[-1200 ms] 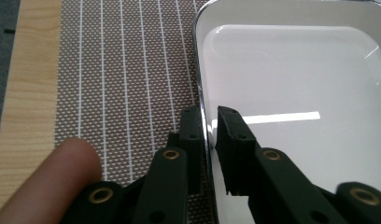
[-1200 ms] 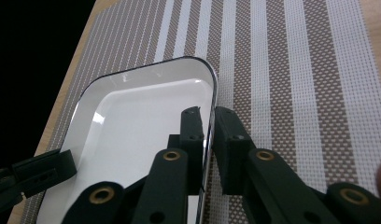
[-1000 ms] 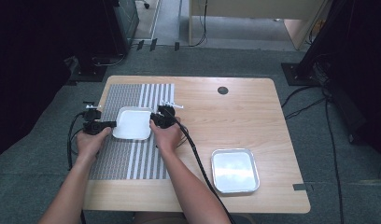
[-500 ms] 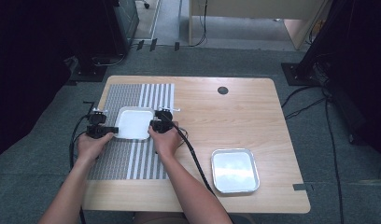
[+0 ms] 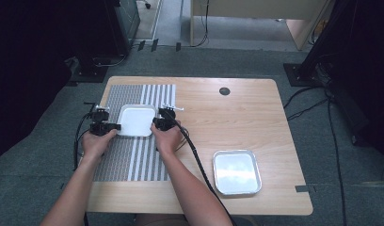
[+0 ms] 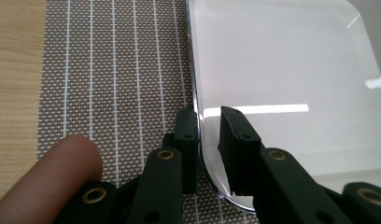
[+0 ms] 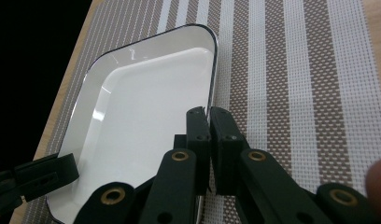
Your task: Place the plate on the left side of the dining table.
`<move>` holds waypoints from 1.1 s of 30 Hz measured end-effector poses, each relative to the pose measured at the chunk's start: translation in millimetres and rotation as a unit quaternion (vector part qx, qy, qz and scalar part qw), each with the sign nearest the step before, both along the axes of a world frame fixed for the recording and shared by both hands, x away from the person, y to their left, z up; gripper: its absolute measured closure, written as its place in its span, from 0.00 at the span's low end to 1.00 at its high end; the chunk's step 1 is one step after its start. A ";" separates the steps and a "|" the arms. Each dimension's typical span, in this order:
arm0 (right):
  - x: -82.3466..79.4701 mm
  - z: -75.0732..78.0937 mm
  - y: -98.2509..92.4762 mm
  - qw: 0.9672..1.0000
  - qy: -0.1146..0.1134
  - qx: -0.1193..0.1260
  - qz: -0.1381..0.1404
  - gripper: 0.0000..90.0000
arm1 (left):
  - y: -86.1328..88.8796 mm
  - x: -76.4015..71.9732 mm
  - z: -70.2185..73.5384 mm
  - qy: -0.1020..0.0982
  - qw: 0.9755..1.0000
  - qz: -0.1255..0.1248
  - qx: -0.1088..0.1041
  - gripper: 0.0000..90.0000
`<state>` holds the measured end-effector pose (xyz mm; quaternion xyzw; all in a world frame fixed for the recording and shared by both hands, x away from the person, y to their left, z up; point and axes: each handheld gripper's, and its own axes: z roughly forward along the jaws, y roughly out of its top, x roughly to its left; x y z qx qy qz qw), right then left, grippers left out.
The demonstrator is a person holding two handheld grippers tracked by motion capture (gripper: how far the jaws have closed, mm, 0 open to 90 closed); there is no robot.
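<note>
Gripping, high view: both grippers are clamping the white tray, which is sitting on the striped mat; L gripper at tray's left edge, R gripper at its right edge. Metal tray is lying well apart from the white tray, on bare table.
L gripper view: jaws have just been closing, now pinching tray rim, one inside, one outside.
R gripper view: R jaws are nearly meeting, biting tray's thin rim; L gripper is holding the far edge.

A white square tray with rounded corners and a thin dark rim sits level and empty on the striped mat, left of frame centre.
</note>
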<state>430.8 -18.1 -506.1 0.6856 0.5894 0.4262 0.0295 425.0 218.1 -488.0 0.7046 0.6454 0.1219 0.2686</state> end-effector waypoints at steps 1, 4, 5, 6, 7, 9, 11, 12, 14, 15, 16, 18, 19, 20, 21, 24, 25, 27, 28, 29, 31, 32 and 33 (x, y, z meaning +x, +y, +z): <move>0.6 0.2 0.2 1.000 0.000 -0.001 0.000 0.98 | 0.0 0.2 -0.1 0.000 1.000 0.001 -0.001 0.86; 2.2 0.6 -0.8 1.000 0.002 0.001 0.004 0.96 | 1.6 -0.2 0.2 -0.003 1.000 0.000 -0.007 0.84; 2.4 0.8 -1.7 1.000 -0.002 0.003 0.003 0.92 | 2.7 -1.0 1.0 -0.008 1.000 0.002 -0.009 0.81; 2.0 1.5 -2.8 1.000 -0.008 -0.002 0.003 0.88 | 4.5 -1.9 2.4 -0.013 1.000 0.003 -0.011 0.77; 0.8 3.4 -5.3 1.000 -0.021 -0.007 0.001 0.83 | 6.5 -3.1 4.0 -0.021 1.000 0.006 -0.017 0.69; 0.3 4.1 -7.0 1.000 -0.025 -0.008 0.001 0.80 | 10.1 -8.1 8.3 -0.043 0.998 0.016 -0.038 0.65; -1.0 5.1 -11.1 0.999 -0.038 -0.018 0.001 0.76 | 10.3 -12.2 11.9 -0.053 0.998 0.019 -0.036 0.54; -1.7 6.0 -13.6 0.999 -0.044 -0.019 0.003 0.74 | 9.7 -14.1 13.2 -0.055 0.998 0.015 -0.036 0.51; -3.5 8.2 -20.2 0.998 -0.060 -0.031 0.005 0.69 | 7.9 -17.9 15.2 -0.054 0.998 0.004 -0.028 0.42; -4.1 9.0 -22.8 0.997 -0.068 -0.039 0.008 0.67 | 6.9 -19.6 15.6 -0.055 0.998 -0.001 -0.025 0.39; -5.2 10.7 -26.2 0.996 -0.077 -0.043 0.011 0.65 | 6.0 -21.3 15.9 -0.056 0.998 -0.005 -0.025 0.34; -7.3 14.8 -33.8 0.995 -0.090 -0.044 0.021 0.62 | 3.5 -24.1 16.1 -0.053 0.998 -0.006 -0.015 0.27; -8.4 17.1 -38.0 0.994 -0.096 -0.040 0.025 0.60 | 1.1 -25.5 15.8 -0.052 0.999 -0.004 -0.003 0.24; -9.3 19.5 -42.3 0.994 -0.101 -0.037 0.032 0.59 | -0.5 -27.2 15.7 -0.050 0.999 -0.003 0.007 0.24; -10.4 22.1 -46.7 0.993 -0.109 -0.039 0.038 0.60 | -2.3 -29.5 15.5 -0.051 0.999 -0.003 0.008 0.23; -14.9 31.2 -59.9 0.988 -0.129 -0.065 0.057 0.58 | -5.4 -37.7 15.3 -0.063 0.998 -0.005 -0.003 0.19; -16.8 34.3 -64.3 0.987 -0.134 -0.067 0.061 0.56 | -6.3 -39.8 15.3 -0.065 0.998 0.002 -0.003 0.18; -20.8 40.7 -73.0 0.985 -0.140 -0.077 0.066 0.50 | -7.8 -43.8 15.5 -0.069 0.998 0.010 -0.005 0.18; -22.9 43.8 -77.2 0.984 -0.144 -0.080 0.068 0.47 | -8.6 -46.0 15.3 -0.071 0.997 0.011 -0.007 0.17; -25.0 46.8 -81.5 0.984 -0.145 -0.082 0.070 0.45 | -9.2 -48.1 15.4 -0.074 0.997 0.012 -0.010 0.17; -28.4 52.9 -90.2 0.986 -0.132 -0.080 0.070 0.37 | -10.3 -52.7 16.2 -0.079 0.997 0.011 -0.014 0.17; -29.8 55.5 -94.6 0.987 -0.126 -0.075 0.069 0.35 | -10.8 -55.0 16.7 -0.082 0.996 0.014 -0.014 0.17; -31.3 57.5 -99.2 0.988 -0.124 -0.068 0.067 0.33 | -11.4 -57.5 17.3 -0.085 0.996 0.015 -0.013 0.17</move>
